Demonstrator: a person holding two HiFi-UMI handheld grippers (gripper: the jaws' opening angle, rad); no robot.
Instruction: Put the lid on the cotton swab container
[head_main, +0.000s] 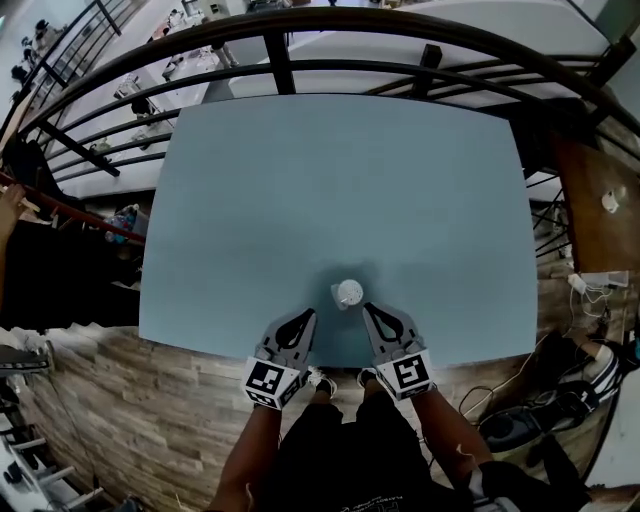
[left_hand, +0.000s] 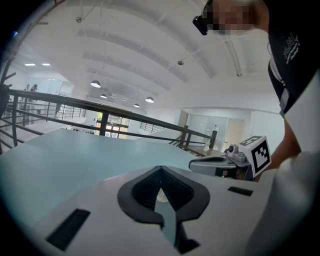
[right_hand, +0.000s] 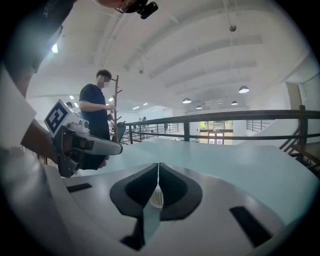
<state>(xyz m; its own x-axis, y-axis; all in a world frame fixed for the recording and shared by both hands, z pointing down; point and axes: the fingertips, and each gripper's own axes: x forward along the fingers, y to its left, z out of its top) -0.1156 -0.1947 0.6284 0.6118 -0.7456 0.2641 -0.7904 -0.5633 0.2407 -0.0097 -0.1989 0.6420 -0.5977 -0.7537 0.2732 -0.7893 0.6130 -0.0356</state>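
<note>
Cotton swab container (head_main: 348, 293): small, white, round from above. It stands upright on the worktop (head_main: 300, 180), close to the near edge and roughly on my centreline. Being round in plan, it has no long axis to line up with. It is too small in the head view for me to tell whether the lid is already on, and I cannot pick out a separate lid anywhere on the surface.

Key relation: the container sits just ahead of both tool tips, in the gap between them. The right tool (head_main: 368, 310) is the nearer, its tip just beside the container's near right side but not touching. The left tool (head_main: 306, 319) is a little further off, to the near left. Both point forward and slightly inward, so they converge on the container.

Tool state: the left gripper view shows the left tool's jaws meeting at the tips with nothing held. The right gripper view shows the same for the right tool, shut and empty. Both are held low and nearly level over the near edge of the worktop, with forearms drawn in towards the body.

Judgement: neither tool can take anything until its jaws are parted. The right has the shorter reach.
</note>
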